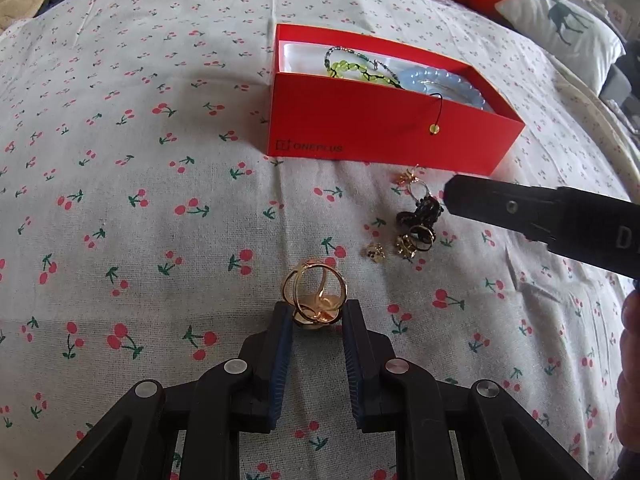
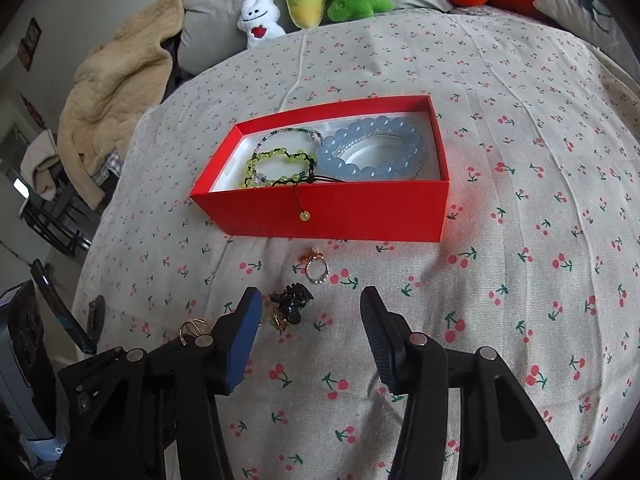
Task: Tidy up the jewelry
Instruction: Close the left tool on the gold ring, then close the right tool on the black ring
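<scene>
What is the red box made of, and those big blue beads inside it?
The red box looks like matte cardboard: thin flat walls, sharp folded corners. The blue bead bracelet looks like polished glass or stone; the beads are glossy and slightly see-through, though plastic is possible.

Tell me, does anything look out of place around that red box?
Yes. A black cord with a yellow bead hangs over the front wall of the box instead of lying inside with the bracelets.

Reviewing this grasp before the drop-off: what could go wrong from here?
1. The gold ring sits at the very tips of the left gripper, mostly sticking out; it may slip on the way to the red box.
2. A beaded cord hangs over the box wall; the right gripper could snag it.
</scene>
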{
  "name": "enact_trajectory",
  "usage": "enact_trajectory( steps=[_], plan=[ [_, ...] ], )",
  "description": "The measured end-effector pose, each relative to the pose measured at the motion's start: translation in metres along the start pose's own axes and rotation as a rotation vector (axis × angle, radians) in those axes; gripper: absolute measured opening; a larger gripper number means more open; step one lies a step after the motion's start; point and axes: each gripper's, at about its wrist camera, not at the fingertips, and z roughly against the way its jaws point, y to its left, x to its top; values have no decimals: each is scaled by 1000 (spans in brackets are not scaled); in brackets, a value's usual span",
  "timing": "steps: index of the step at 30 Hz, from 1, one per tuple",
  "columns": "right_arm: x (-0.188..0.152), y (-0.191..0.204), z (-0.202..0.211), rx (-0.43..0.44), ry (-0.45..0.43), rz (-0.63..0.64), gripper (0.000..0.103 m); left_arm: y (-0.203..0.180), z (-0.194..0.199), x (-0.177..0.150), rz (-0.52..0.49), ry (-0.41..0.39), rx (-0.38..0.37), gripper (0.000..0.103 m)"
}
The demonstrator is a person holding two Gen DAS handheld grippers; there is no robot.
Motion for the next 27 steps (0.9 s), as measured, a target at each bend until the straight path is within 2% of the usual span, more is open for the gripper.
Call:
enact_trajectory(
  steps=[1, 3, 6, 8, 11, 15, 20, 27],
  plan=[
    [1, 1, -5, 3, 7, 2, 39, 0, -1, 0, -2, 1, 1, 20],
    [2, 2, -15, 5, 30, -1, 31, 0, -1, 1, -2, 2, 0, 20],
    [-1, -5, -17, -1, 41, -20, 27, 1, -2, 2, 6, 2, -4, 20],
    [-5, -12, -12, -48, 52, -25, 26, 2, -3, 2, 5, 2, -5, 20],
    [-11, -23, -2, -166, 61, -26, 26, 2, -3, 2, 7, 1, -9, 20],
    [-9, -36, 12, -90, 9, -85, 28, 3, -3, 2, 14, 0, -11, 20],
    [-4, -30, 10, -14, 18, -87, 50, 2, -3, 2, 14, 4, -8, 20],
    [1, -13, -11, 12, 39, -58, 51, 3, -3, 3, 19, 6, -8, 20]
  ],
)
